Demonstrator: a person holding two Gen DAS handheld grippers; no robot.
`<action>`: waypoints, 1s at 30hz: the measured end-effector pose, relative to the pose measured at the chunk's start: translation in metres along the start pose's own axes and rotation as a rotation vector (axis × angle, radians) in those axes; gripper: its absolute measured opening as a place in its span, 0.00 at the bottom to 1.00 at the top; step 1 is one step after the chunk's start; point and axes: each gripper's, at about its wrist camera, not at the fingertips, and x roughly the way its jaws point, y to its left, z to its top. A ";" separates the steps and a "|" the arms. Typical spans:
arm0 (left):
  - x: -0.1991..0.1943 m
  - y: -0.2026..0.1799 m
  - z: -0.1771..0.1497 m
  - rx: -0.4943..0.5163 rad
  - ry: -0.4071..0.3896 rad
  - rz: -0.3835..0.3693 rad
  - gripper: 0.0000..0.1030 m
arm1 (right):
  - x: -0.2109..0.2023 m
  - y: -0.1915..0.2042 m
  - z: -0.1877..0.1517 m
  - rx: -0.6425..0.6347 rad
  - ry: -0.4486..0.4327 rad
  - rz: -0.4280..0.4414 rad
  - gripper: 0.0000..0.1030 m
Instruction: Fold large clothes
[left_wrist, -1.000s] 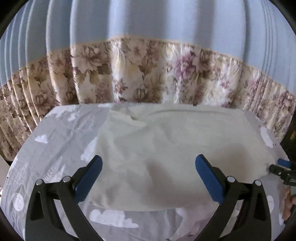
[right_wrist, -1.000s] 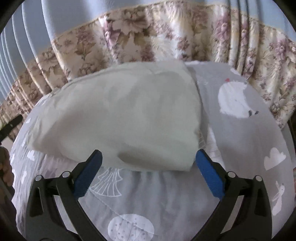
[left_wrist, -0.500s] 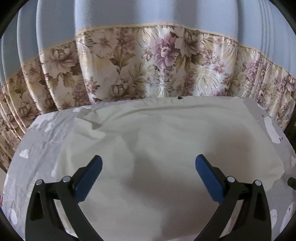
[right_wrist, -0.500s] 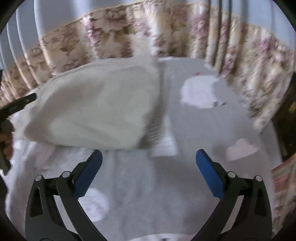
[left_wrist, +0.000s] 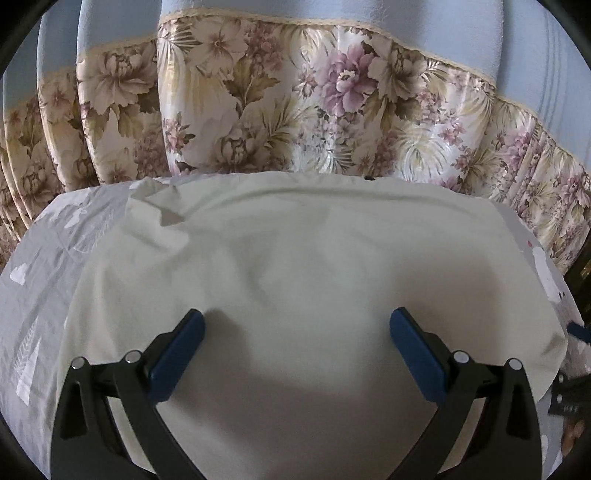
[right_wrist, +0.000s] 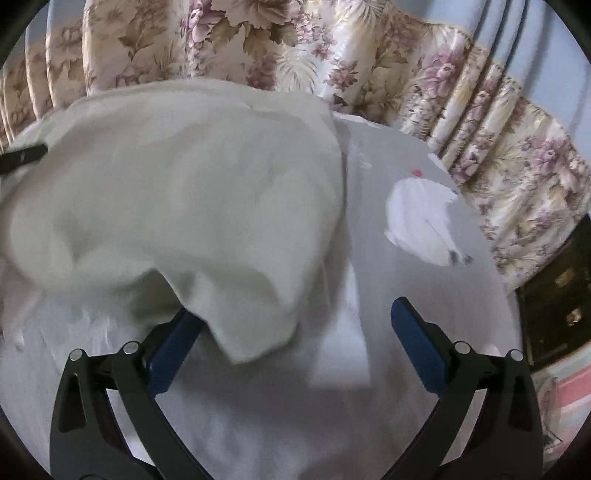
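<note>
Grey printed bedsheet (left_wrist: 48, 258) carries cream garment (left_wrist: 295, 266) folded to a pad; left gripper (left_wrist: 295, 332) and right gripper (right_wrist: 295, 325) both spread, further folds likely remain.

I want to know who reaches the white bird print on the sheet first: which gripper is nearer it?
Right. The right gripper faces the bird print just ahead; the left gripper hovers over the cream garment, away from it.

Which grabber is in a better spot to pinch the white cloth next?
Probably the right gripper: a corner of the white cloth lies between its open fingers. The left gripper, also open, is over the cloth's flat middle.
</note>
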 end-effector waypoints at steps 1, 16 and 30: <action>0.001 0.000 0.000 0.002 -0.003 0.000 0.98 | 0.002 0.003 0.005 -0.030 -0.009 -0.006 0.97; 0.003 0.002 -0.005 0.021 -0.012 -0.011 0.98 | -0.038 -0.040 0.016 -0.022 -0.072 0.016 0.97; 0.003 0.006 -0.006 -0.003 -0.024 -0.022 0.98 | 0.050 -0.062 0.070 0.313 -0.020 0.292 0.70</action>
